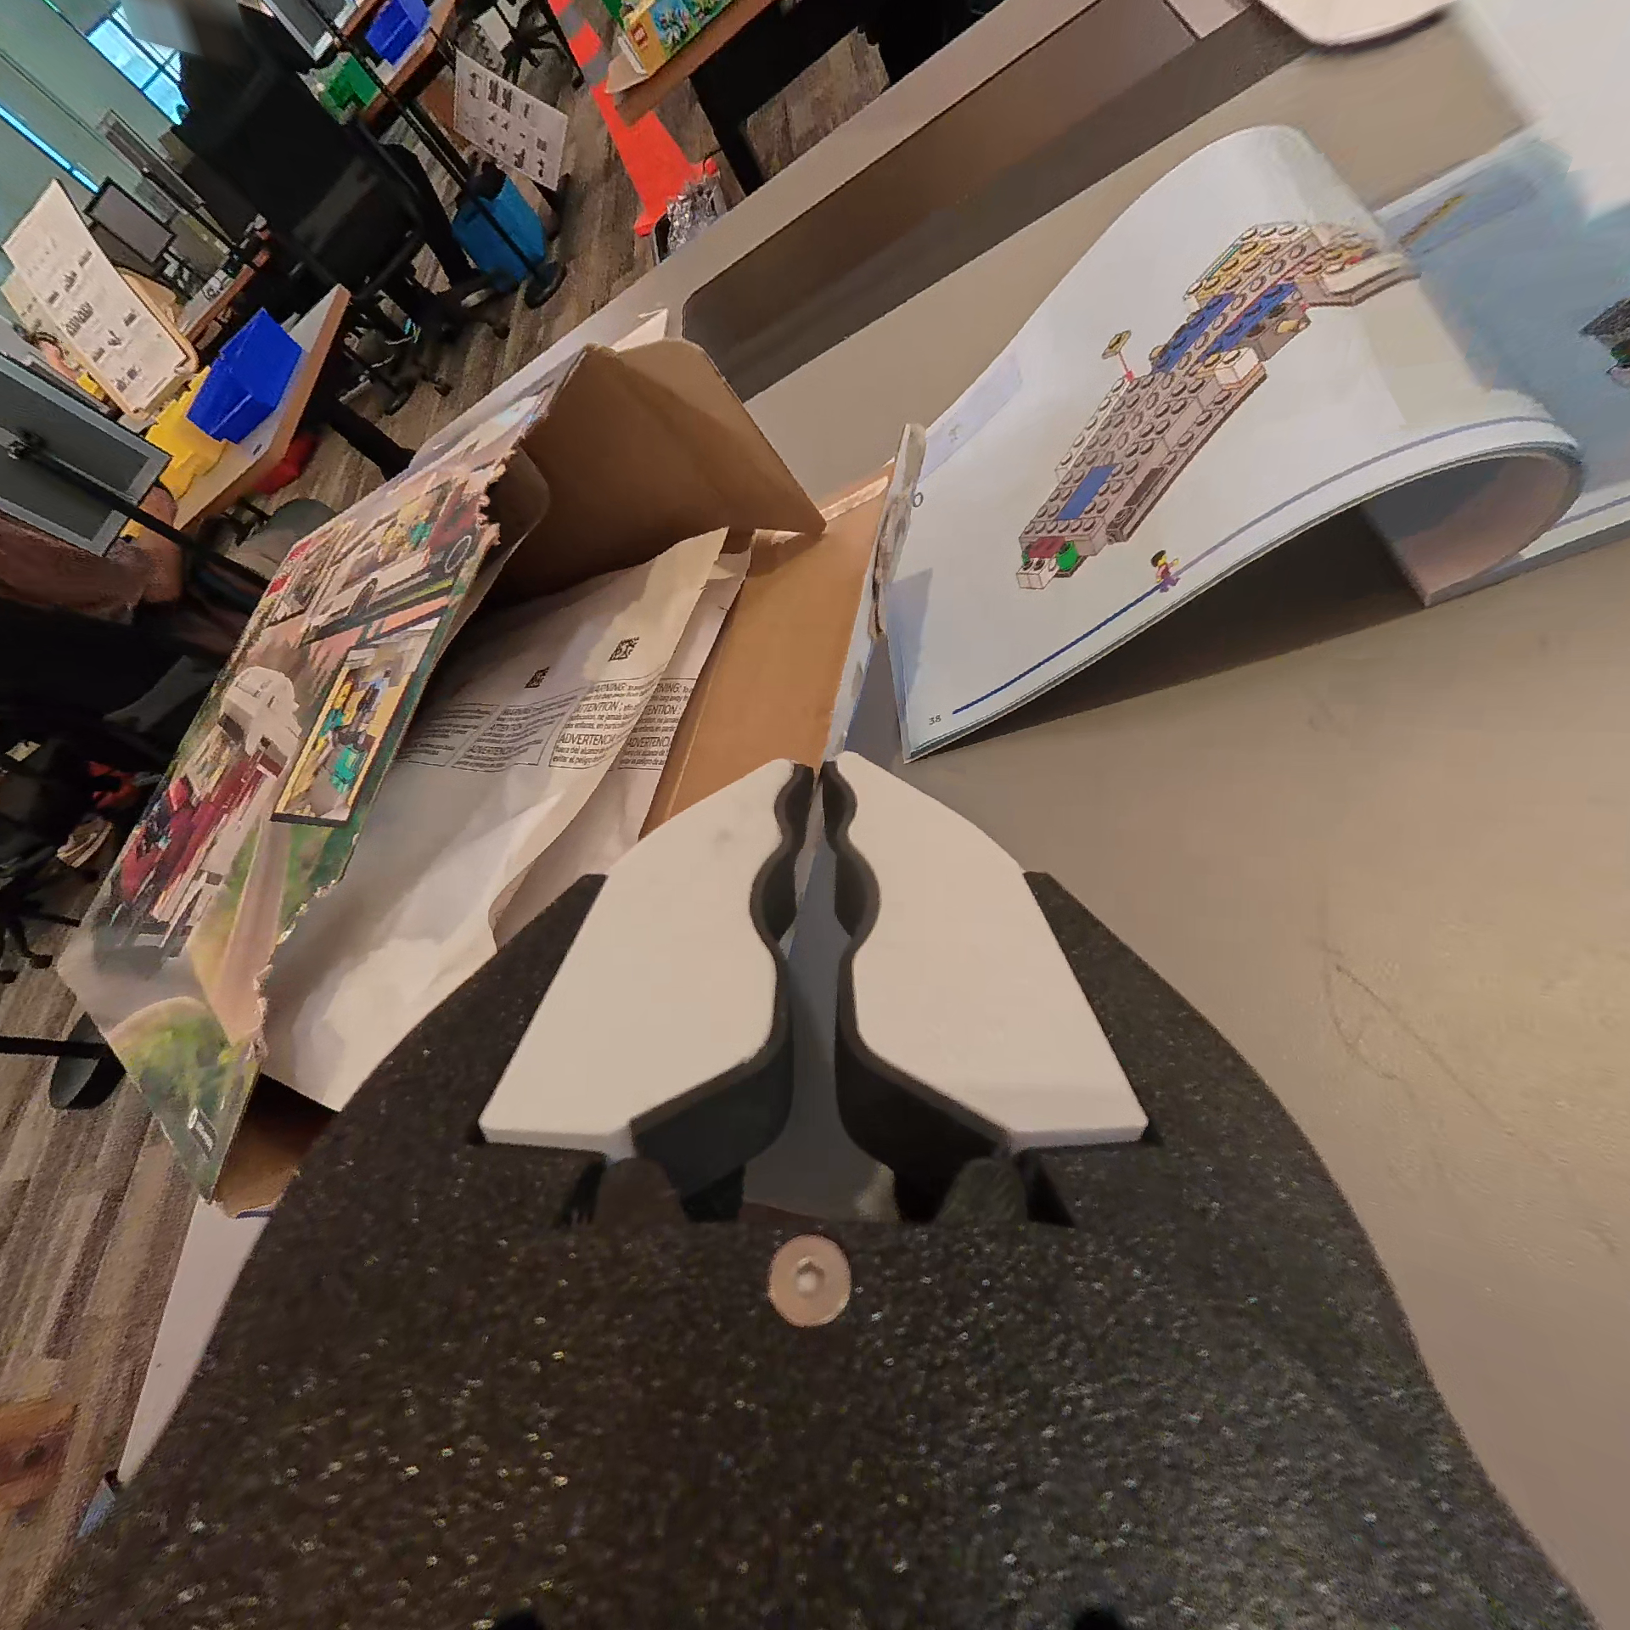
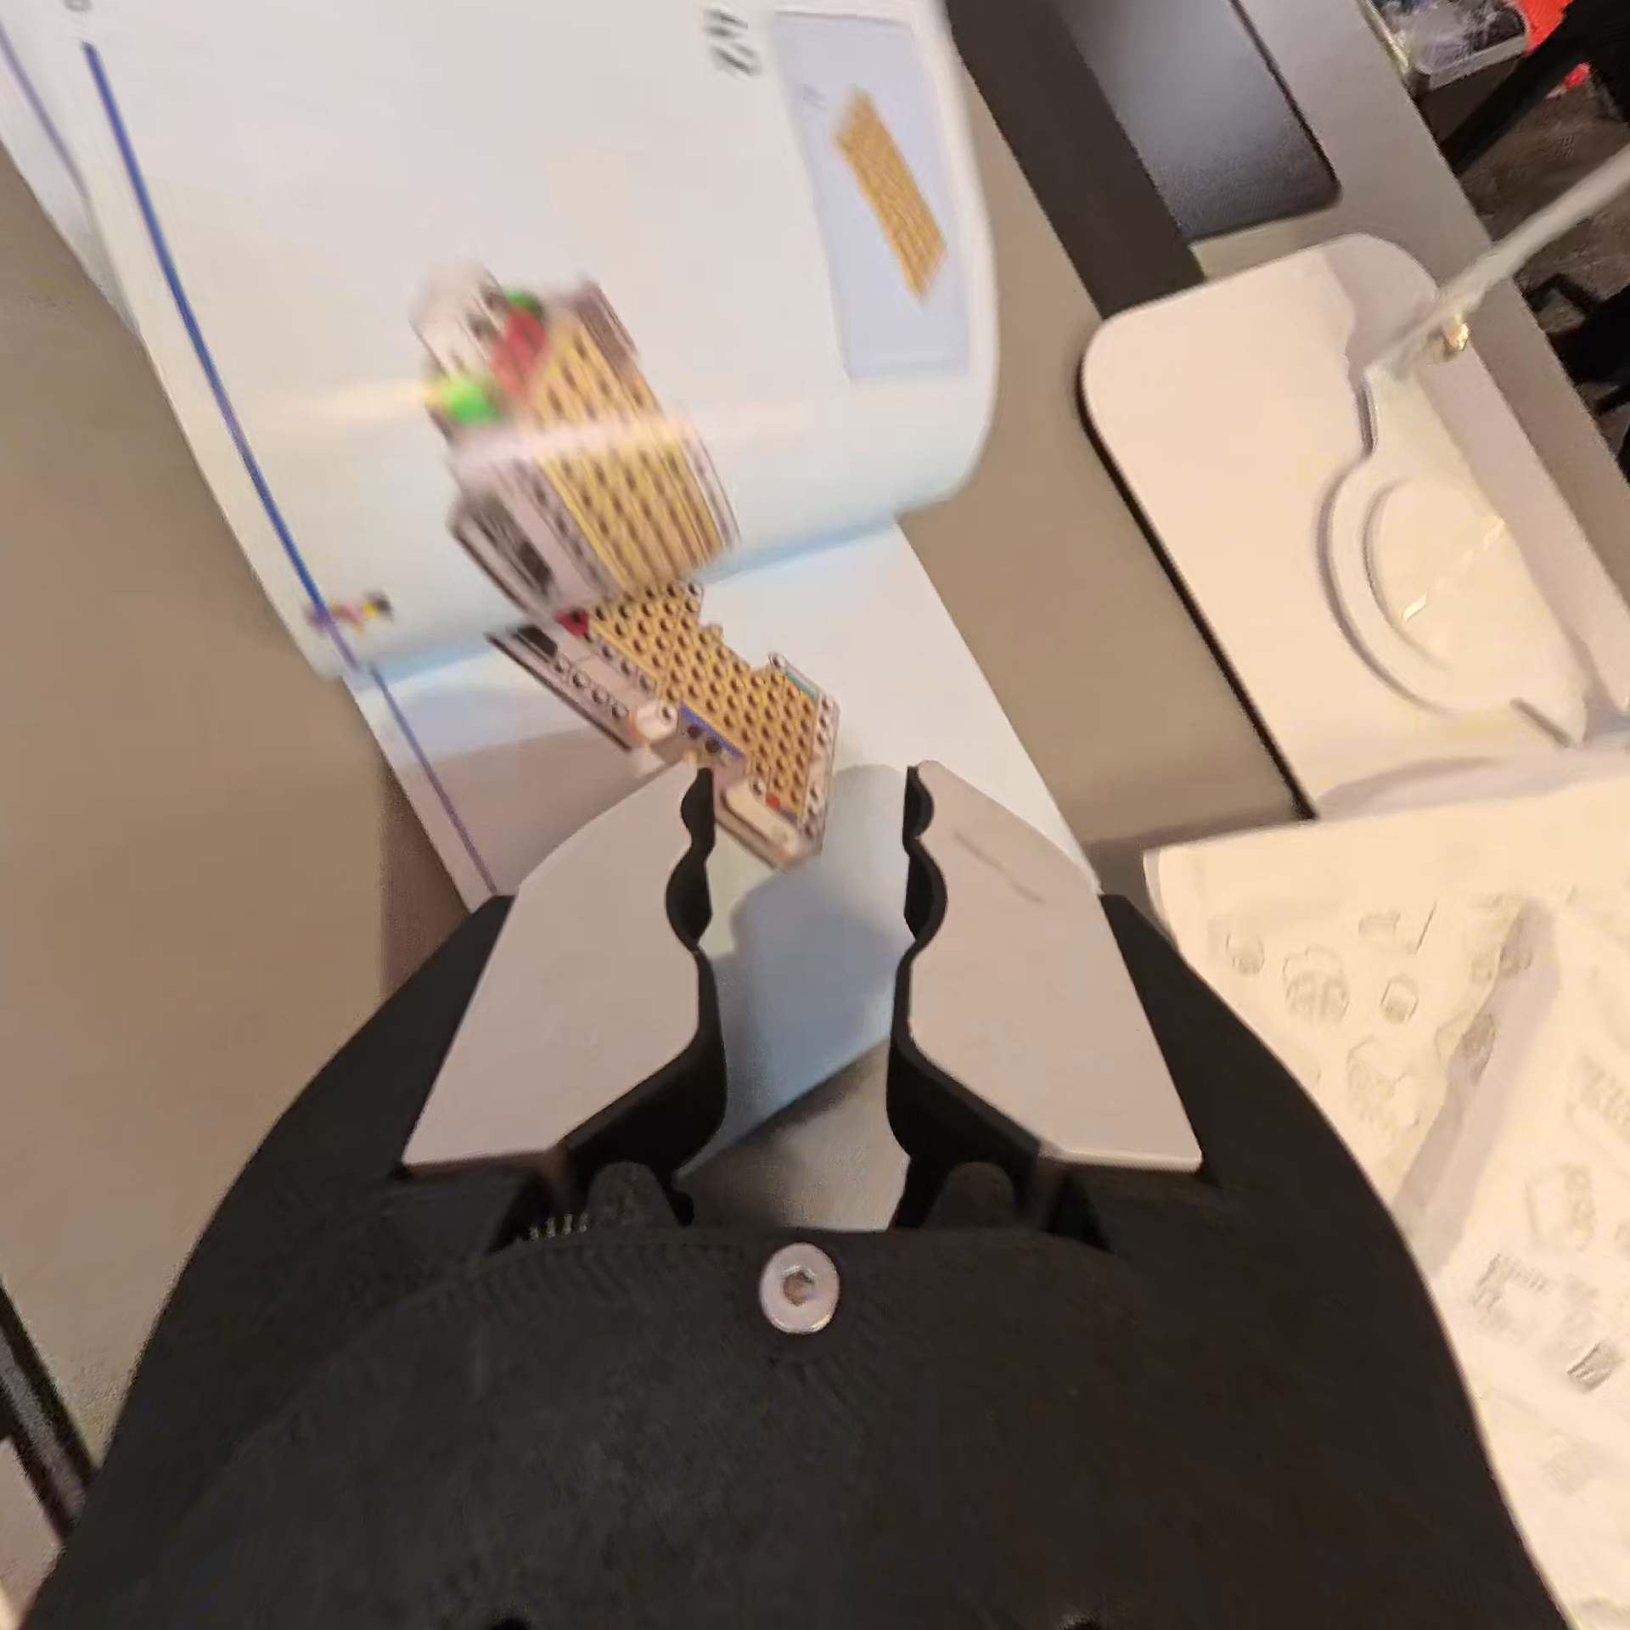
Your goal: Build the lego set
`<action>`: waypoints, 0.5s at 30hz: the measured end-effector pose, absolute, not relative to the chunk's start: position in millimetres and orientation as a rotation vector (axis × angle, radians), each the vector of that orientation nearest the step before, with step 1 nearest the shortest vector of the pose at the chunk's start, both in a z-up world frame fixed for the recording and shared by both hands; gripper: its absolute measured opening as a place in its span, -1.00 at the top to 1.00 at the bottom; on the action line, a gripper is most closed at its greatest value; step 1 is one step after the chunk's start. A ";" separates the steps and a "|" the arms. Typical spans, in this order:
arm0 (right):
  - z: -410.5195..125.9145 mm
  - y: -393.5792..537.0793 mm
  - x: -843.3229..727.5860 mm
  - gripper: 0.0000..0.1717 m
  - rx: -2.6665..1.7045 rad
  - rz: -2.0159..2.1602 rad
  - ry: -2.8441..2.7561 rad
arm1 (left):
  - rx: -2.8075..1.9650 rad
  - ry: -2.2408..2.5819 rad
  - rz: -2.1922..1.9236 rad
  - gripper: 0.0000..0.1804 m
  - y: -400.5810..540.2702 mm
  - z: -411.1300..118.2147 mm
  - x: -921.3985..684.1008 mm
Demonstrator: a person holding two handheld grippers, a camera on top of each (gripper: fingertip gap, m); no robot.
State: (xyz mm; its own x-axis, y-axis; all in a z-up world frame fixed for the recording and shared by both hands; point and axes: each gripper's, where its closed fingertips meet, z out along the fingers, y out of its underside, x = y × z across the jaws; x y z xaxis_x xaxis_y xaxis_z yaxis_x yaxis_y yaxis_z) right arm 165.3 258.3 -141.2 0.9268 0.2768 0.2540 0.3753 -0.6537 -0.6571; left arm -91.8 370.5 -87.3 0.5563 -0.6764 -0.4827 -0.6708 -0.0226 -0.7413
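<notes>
Two hand-held grippers — left (image 1: 818, 776) closed at box wall (image 1: 869, 635), right (image 2: 803, 781) open over booklet (image 2: 547, 220)

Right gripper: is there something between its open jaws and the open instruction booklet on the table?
Nothing visible. The right gripper is open directly over the instruction booklet; only the printed page shows between the jaws.

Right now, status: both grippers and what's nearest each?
Left gripper shut, at torn cardboard box wall. Right gripper open, empty, over open instruction booklet. White tray right of it.
</notes>
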 end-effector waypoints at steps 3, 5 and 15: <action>-139.2 275.6 154.1 0.51 -2.355 -0.223 -0.567 | -1.712 1.125 -0.009 0.97 371.2 -85.2 -93.2; -135.4 286.5 143.5 0.52 -2.347 -0.236 -0.621 | -1.706 1.112 -0.016 0.97 371.5 -82.1 -94.2; -102.3 328.6 100.0 0.84 -2.239 -0.252 -0.725 | -1.653 1.050 -0.035 0.97 371.2 -59.4 -100.4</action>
